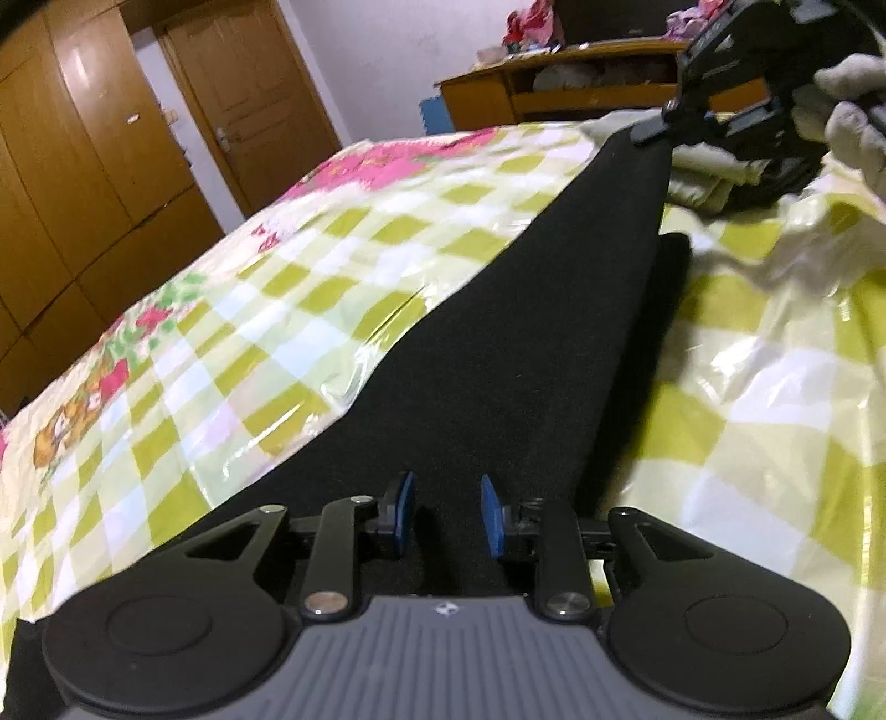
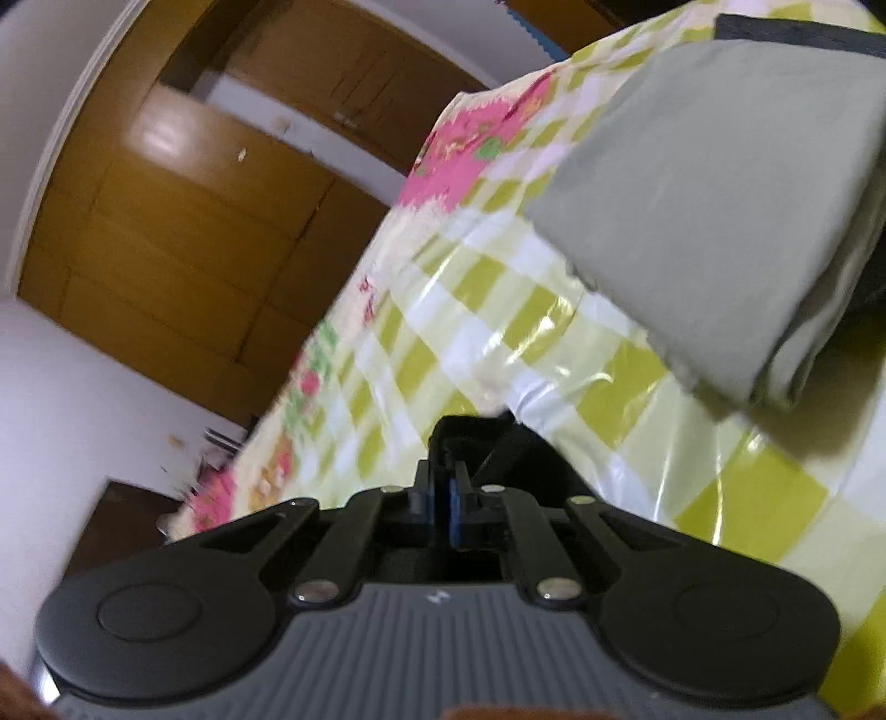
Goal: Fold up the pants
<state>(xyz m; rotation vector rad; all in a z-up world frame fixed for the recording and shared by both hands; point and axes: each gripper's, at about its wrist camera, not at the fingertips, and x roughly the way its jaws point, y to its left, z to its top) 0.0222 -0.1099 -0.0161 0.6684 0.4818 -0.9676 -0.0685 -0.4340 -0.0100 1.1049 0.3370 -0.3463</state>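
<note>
The black pants (image 1: 531, 343) lie stretched across a bed with a green-checked plastic cover (image 1: 310, 266). My left gripper (image 1: 447, 515) is open just above the near part of the pants, its blue pads apart. My right gripper (image 1: 653, 130) shows at the far end in the left wrist view, pinching the far corner of the pants and lifting it. In the right wrist view my right gripper (image 2: 441, 498) is shut, with black cloth (image 2: 498, 448) between and beyond the fingers.
A folded grey-green garment (image 2: 720, 194) lies on the bed to the right of my right gripper, with dark cloth (image 2: 797, 27) behind it. Wooden wardrobes and a door (image 1: 111, 138) stand to the left. A wooden headboard shelf (image 1: 554, 83) is at the far end.
</note>
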